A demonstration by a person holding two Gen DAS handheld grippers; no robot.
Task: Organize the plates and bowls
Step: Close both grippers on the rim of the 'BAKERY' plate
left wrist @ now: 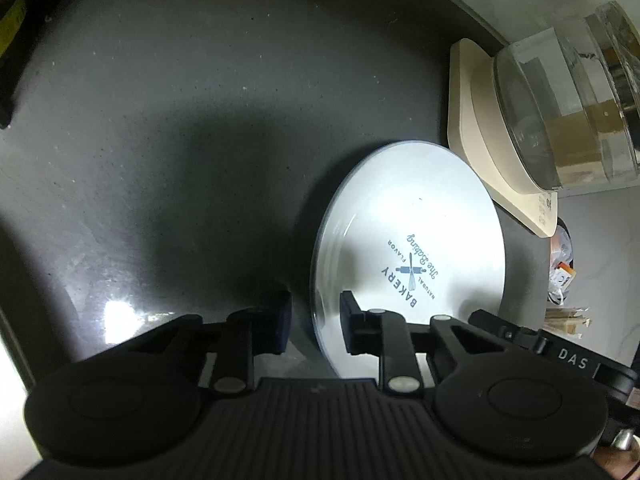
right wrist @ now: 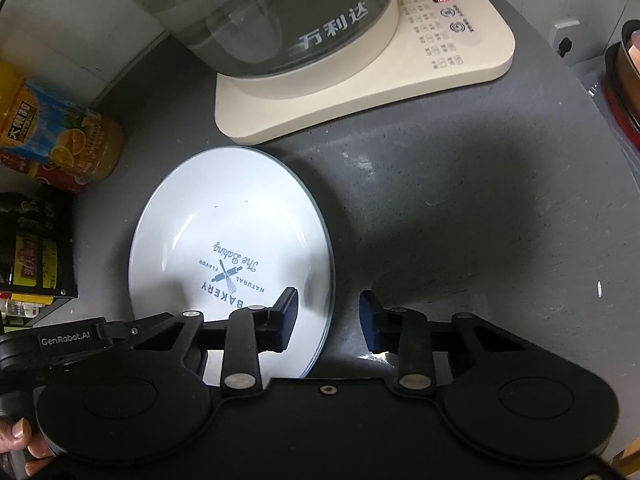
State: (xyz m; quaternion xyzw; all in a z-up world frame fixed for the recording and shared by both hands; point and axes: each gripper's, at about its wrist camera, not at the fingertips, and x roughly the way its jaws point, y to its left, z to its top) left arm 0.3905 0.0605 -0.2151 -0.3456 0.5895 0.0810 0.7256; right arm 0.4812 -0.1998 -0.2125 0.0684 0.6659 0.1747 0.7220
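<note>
A white plate (left wrist: 408,240) with blue "BAKERY" print lies flat on the dark grey counter (left wrist: 180,120). It also shows in the right wrist view (right wrist: 228,232). My left gripper (left wrist: 314,324) is open and straddles the plate's left rim, one finger over the plate and one over the counter. My right gripper (right wrist: 328,316) is open and straddles the plate's right rim in the same way. Neither gripper holds anything. The left gripper's body (right wrist: 72,340) shows at the left of the right wrist view.
A cream kettle base (right wrist: 360,92) with a glass kettle (right wrist: 272,12) stands just behind the plate. An orange drink bottle (right wrist: 60,136) and dark packets (right wrist: 32,248) stand to the left. A red and brown pot (right wrist: 624,80) sits at the far right.
</note>
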